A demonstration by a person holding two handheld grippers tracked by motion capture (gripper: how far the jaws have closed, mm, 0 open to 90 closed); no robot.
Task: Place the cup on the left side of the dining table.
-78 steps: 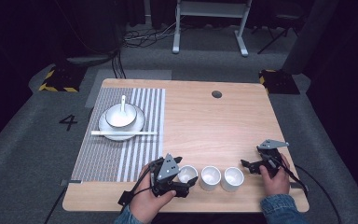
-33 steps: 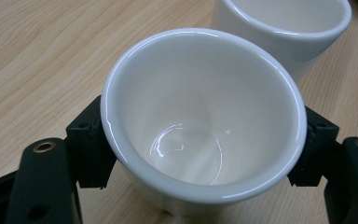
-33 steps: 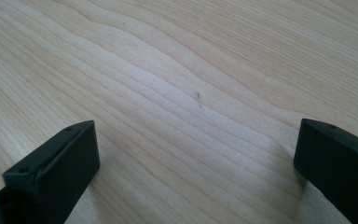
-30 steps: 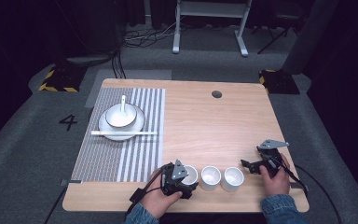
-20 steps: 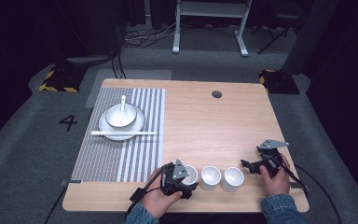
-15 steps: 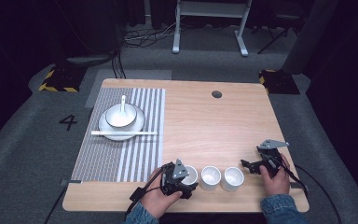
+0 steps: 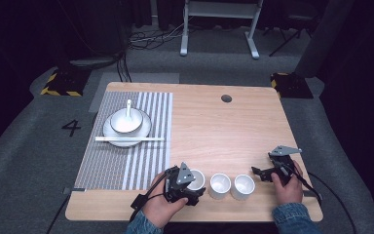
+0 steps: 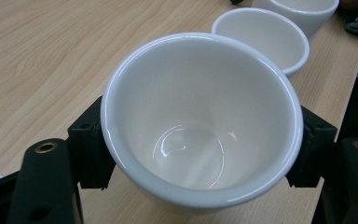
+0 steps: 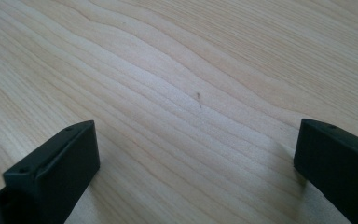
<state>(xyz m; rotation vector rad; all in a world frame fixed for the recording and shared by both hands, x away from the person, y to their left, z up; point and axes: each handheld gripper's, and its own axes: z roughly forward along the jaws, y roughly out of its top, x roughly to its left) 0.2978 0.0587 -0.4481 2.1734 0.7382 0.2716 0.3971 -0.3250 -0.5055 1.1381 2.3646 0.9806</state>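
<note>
Gleaming white cup (image 8: 200, 121) sits empty, glossy inside.

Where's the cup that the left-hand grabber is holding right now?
In the high view the leftmost cup sits near the table's front edge, between the left gripper jaws, beside the middle cup.

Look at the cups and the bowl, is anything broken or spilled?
Nothing stands out. The left gripper clamps the left cup, which is empty and whole. The other two cups stand upright on the table. The bowl sits neatly on its plate.
</note>
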